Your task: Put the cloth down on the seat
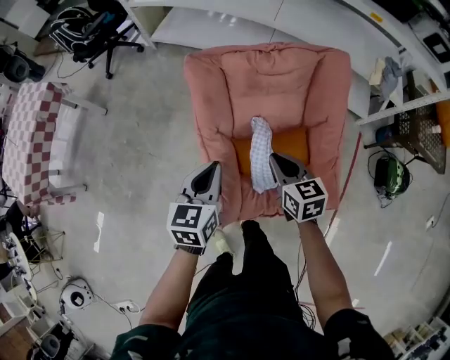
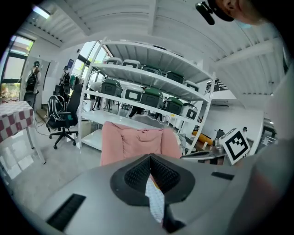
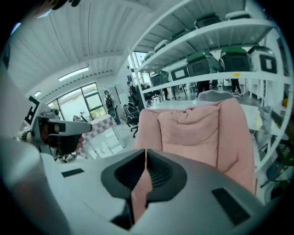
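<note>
A white checked cloth (image 1: 261, 155) lies lengthwise on the seat of the pink armchair (image 1: 211, 105), draped over an orange cushion (image 1: 292, 144). My left gripper (image 1: 214, 166) hovers over the seat's front left edge, a little left of the cloth, with its jaws shut and empty. In the left gripper view a strip of the cloth (image 2: 155, 202) shows through the slit below the closed tips (image 2: 149, 157). My right gripper (image 1: 273, 157) is just right of the cloth's near end, jaws shut with nothing held. Only pink armchair (image 3: 193, 128) shows behind its tips (image 3: 145, 150).
A red-checked table (image 1: 28, 133) stands at the left and a black office chair (image 1: 98, 31) at the back left. White shelving (image 1: 232, 14) runs behind the armchair. Cables and a green device (image 1: 390, 176) lie on the floor at the right. The person's legs are directly below the grippers.
</note>
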Motion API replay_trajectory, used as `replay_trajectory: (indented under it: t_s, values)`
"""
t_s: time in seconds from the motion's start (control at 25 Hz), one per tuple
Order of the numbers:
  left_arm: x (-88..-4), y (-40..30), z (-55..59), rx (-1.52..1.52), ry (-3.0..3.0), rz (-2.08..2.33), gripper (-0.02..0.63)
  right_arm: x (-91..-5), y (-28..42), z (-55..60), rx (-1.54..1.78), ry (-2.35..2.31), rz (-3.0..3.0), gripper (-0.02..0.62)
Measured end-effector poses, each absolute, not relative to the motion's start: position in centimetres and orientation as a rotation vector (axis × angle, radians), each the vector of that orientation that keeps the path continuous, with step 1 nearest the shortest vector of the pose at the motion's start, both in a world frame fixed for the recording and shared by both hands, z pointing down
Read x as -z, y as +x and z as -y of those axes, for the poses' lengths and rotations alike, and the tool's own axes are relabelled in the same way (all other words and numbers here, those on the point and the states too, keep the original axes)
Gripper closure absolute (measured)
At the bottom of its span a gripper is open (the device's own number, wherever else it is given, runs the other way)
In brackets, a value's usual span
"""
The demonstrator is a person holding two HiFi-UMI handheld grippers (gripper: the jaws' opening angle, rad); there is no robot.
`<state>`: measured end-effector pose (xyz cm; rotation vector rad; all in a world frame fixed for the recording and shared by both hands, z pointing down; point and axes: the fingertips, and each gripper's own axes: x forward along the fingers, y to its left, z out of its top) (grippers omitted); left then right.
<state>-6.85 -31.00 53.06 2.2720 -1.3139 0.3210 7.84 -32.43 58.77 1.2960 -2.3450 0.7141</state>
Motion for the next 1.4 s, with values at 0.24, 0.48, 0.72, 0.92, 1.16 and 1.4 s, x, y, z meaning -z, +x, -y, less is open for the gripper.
replay_trajectory:
  t_s: [0.24,0.48,0.72,0.92,1.16,1.4]
  values:
    - [-48.2,-8.4,28.5,-0.280,2.295,1.327,0.600,-50.1,6.7,29.8,-0.579,1.377,2.463,0.584]
    - [-43.2,-9.3,26.5,-0.241,2.357,1.335,0.600,-44.0,4.9,26.9,-0.443,1.416,2.543,0.588]
    - [-38.7,-9.5,25.1,-0.210,2.430,1.339,0.600,-39.2,4.1,25.0,-0.358,1.457,2.614,0.589]
    - [-35.4,-9.2,24.3,-0.164,2.474,1.342,0.600,-35.7,4.2,24.3,-0.284,1.483,2.662,0.589]
    - [-31.8,-10.2,22.8,-0.108,2.511,1.349,0.600,-31.8,4.2,22.6,-0.218,1.527,2.699,0.591]
    - [-27.9,-11.3,21.8,-0.049,2.562,1.373,0.600,-28.7,3.9,21.6,-0.160,1.568,2.733,0.591]
